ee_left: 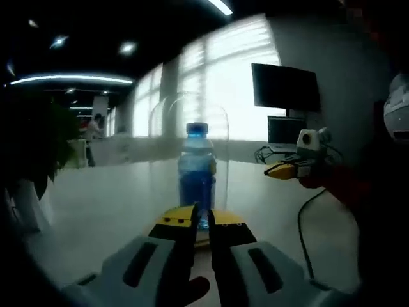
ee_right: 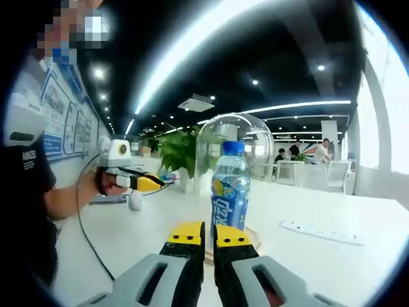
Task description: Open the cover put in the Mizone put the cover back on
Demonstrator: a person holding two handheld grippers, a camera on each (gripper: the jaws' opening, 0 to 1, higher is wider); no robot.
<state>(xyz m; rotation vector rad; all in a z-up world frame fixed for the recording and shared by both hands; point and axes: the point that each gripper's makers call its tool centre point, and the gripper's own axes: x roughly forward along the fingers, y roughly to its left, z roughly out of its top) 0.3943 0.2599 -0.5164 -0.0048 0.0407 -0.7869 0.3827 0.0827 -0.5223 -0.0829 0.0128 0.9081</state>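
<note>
A blue Mizone bottle (ee_left: 196, 176) (ee_right: 230, 192) with a blue cap stands upright on a round wooden base (ee_right: 250, 242). The clear glass dome cover (ee_left: 188, 109) (ee_right: 235, 131) sits over it. In the left gripper view my left gripper (ee_left: 203, 225) points at the bottle from close by, jaws together with nothing between them. My right gripper (ee_left: 281, 170) hovers off to the right, held by a hand. In the right gripper view the right gripper (ee_right: 209, 238) is shut just before the base, and the left gripper (ee_right: 152, 183) floats at the left.
The white table (ee_left: 102, 211) runs wide around the dome. A monitor (ee_left: 284, 86) and laptop (ee_left: 285, 131) stand at the back right, a cable (ee_left: 303, 224) trails across. A power strip (ee_right: 323, 233) lies at the right, plants (ee_right: 179, 150) behind, people sit far off.
</note>
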